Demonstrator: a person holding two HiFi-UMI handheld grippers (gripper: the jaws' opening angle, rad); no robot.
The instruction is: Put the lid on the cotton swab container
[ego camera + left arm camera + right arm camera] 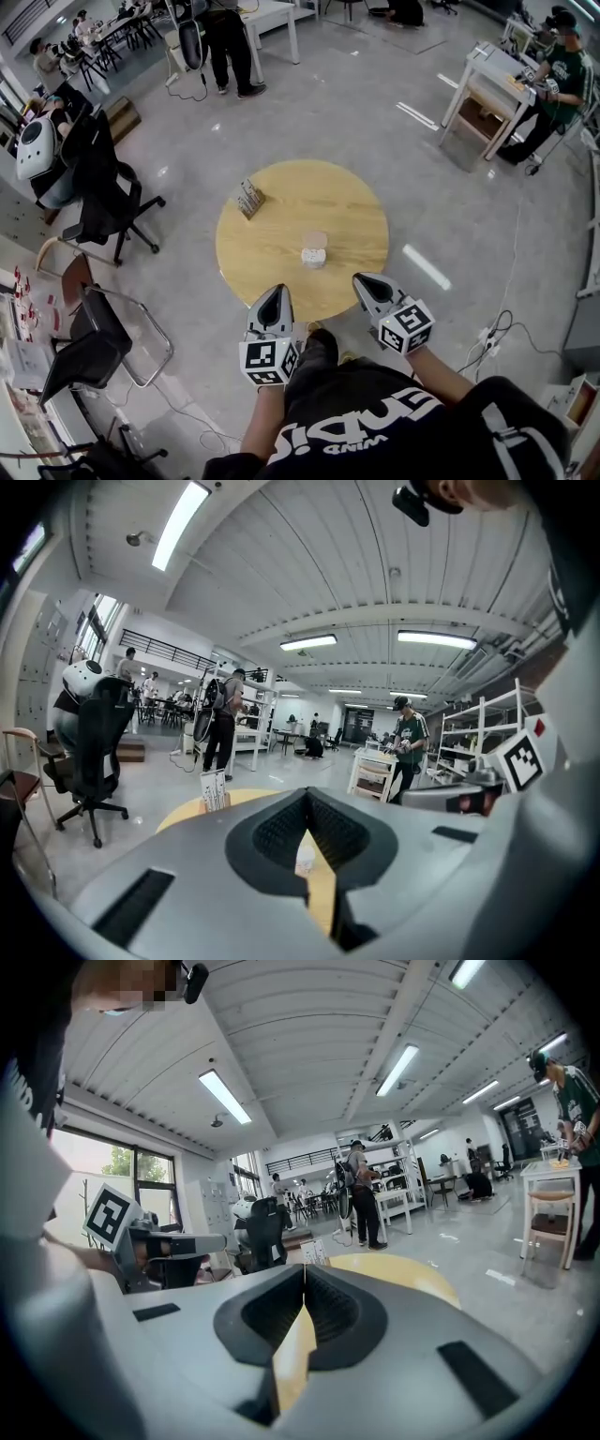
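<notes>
Both tongs are pinched shut on nothing: left gripper and right gripper hang at the round table's near edge. The cotton swab container stands mid-table with its clear lid lying just beyond it. The lid looks light, thin and likely slippery, so it is best nipped by the rim.

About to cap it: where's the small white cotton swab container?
In the head view, the small white cotton swab container sits near the round wooden table's middle, just below the pale round lid.

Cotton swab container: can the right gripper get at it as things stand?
Probably yes: only bare table lies between the right gripper and the cotton swab container, though its shut jaws must open first.
</notes>
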